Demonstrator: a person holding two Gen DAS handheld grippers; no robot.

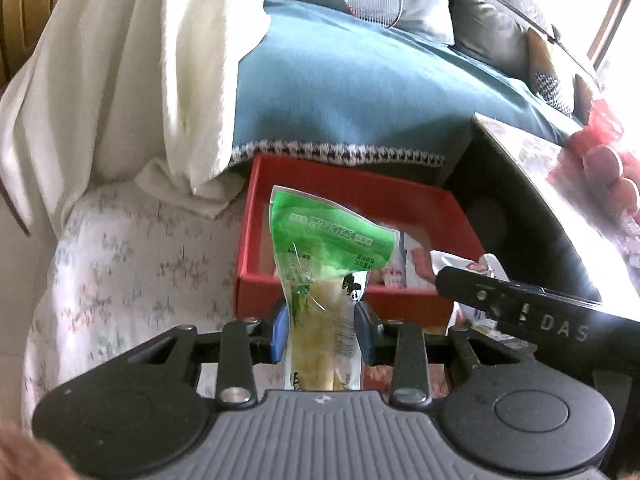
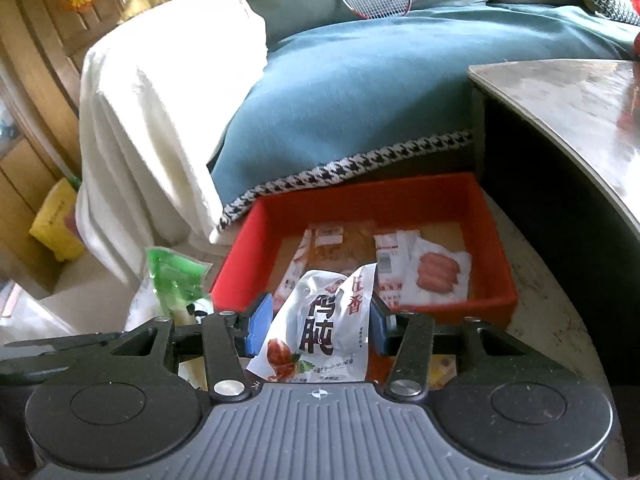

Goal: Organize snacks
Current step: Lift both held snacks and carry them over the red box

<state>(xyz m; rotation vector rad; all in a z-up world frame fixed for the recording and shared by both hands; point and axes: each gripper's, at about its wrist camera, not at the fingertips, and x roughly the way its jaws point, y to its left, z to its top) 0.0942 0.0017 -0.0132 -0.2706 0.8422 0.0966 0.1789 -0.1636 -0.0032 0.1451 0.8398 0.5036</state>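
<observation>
Red cardboard walls mark the target: the red box (image 2: pixel 372 204) sits low ahead of both grippers, already holding a sausage pack (image 2: pixel 436 276) and other sachets. The left gripper (image 1: pixel 320 332) is clamped on a green pouch (image 1: pixel 324 264), and the right gripper (image 2: pixel 316 328) pinches a white snack bag (image 2: pixel 320 320). To do this well, each should probably travel over the near wall before letting go, one at a time, onto bare floor of the box. The green pouch's long axis runs straight away from its gripper, green end pointing toward the box; the white bag lies crumpled, likewise lengthwise.
</observation>
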